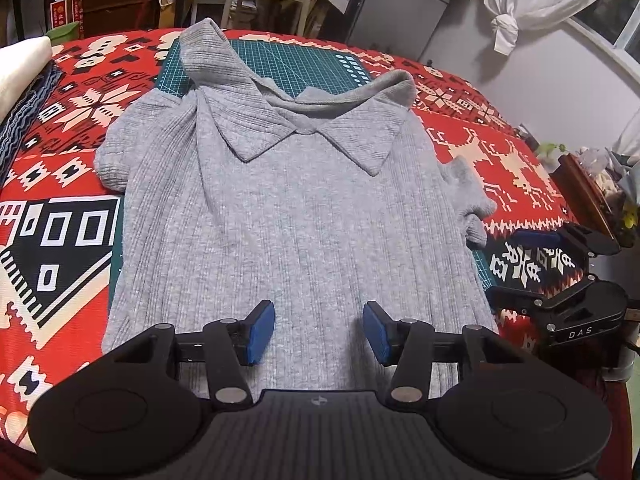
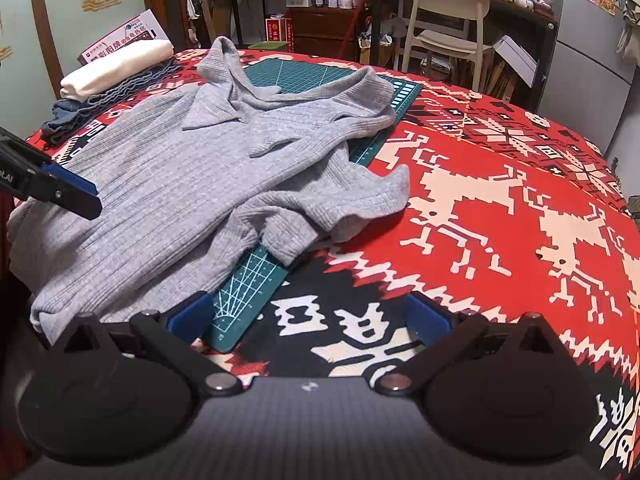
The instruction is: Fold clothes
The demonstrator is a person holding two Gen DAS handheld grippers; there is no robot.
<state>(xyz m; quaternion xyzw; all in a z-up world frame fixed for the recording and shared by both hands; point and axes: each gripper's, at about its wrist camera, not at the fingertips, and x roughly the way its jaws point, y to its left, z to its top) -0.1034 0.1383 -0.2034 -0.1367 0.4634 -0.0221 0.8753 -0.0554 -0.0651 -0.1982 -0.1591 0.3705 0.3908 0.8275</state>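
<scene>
Grey ribbed shirt [image 1: 296,216] lies lengthwise, collar [image 1: 280,120] pointing away; left claw [image 1: 319,332] and right claw [image 2: 308,316] both gape empty.

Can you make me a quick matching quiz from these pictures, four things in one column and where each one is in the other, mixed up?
Things
1. grey shirt
2. cutting mat
3. folded clothes
4. chair

Places
A. off the table, behind its far edge
B. stacked at the table's far left corner
C. spread out on the mat
D. flat on the red patterned cloth

Pairs: 1-C, 2-D, 3-B, 4-A
</scene>
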